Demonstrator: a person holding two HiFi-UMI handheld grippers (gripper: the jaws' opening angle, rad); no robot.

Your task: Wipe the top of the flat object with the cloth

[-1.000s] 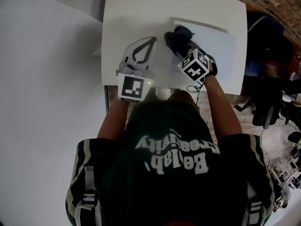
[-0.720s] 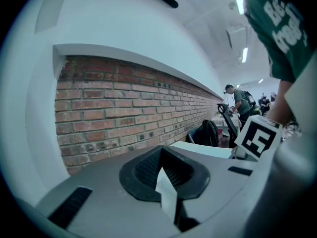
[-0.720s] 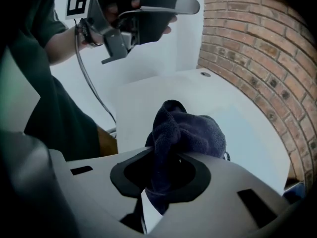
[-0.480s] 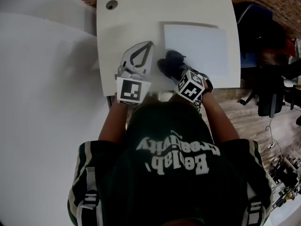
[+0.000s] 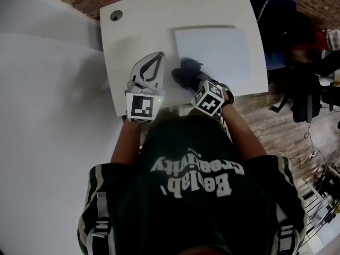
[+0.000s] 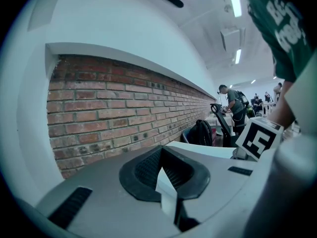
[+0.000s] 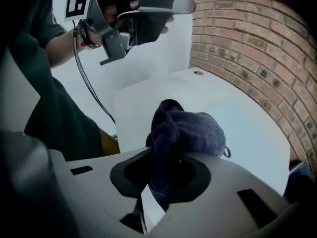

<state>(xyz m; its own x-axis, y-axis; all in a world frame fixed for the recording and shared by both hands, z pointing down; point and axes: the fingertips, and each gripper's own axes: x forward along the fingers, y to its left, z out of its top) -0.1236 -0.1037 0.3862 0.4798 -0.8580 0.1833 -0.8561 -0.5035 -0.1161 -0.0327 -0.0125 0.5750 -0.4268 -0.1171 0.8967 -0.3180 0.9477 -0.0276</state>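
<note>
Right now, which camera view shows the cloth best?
The right gripper view: the cloth fills its middle, bunched between the jaws of the right gripper. The head view shows only a small dark lump at the edge of the flat object. The left gripper view shows none of it.

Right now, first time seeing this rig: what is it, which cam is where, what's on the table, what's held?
There is no robot arm here: a person holds a two-jaw tool in each hand. The head view comes from a camera on the person's head and looks steeply down. The other two views come from cameras that ride on the tools and look along their jaws. The left hand-held gripper is shut and holds nothing. The right hand-held gripper is clamped on a dark cloth. On the white table lies a flat white panel, the thing to be wiped. In the head view the cloth is at the panel's near left corner.
</note>
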